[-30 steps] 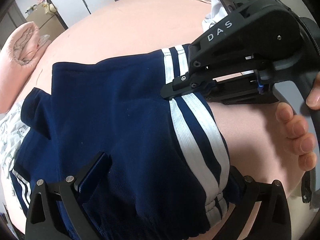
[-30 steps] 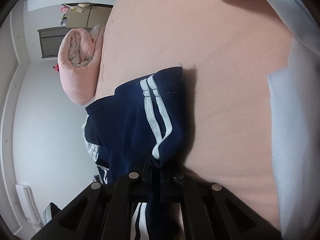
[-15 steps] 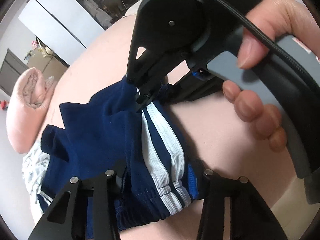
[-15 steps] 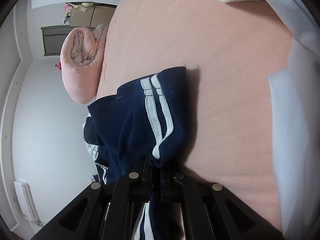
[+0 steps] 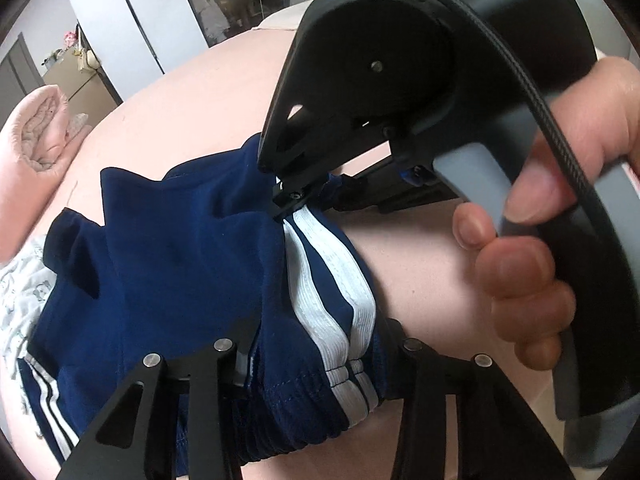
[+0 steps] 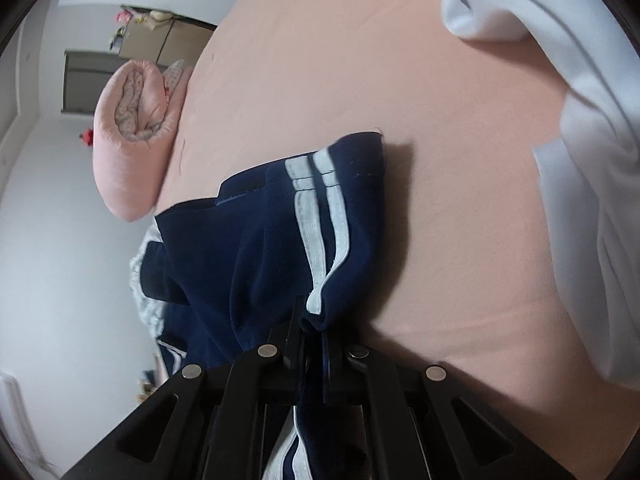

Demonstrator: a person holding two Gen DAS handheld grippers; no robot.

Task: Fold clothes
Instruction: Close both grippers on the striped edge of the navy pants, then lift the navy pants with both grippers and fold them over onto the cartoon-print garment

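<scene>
Both my grippers grasp the navy shorts (image 5: 192,280) on the pink bed (image 5: 192,120) — left gripper (image 5: 316,364) just closed on the waistband, right gripper (image 6: 312,344) clamps the hem (folding barely begun).

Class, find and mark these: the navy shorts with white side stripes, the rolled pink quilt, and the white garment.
Navy shorts with white side stripes (image 5: 180,280): left wrist view, plain front panel.
Rolled pink quilt (image 6: 132,128): right wrist view, rolled end.
White garment (image 6: 592,160): right wrist view, folded body.
</scene>
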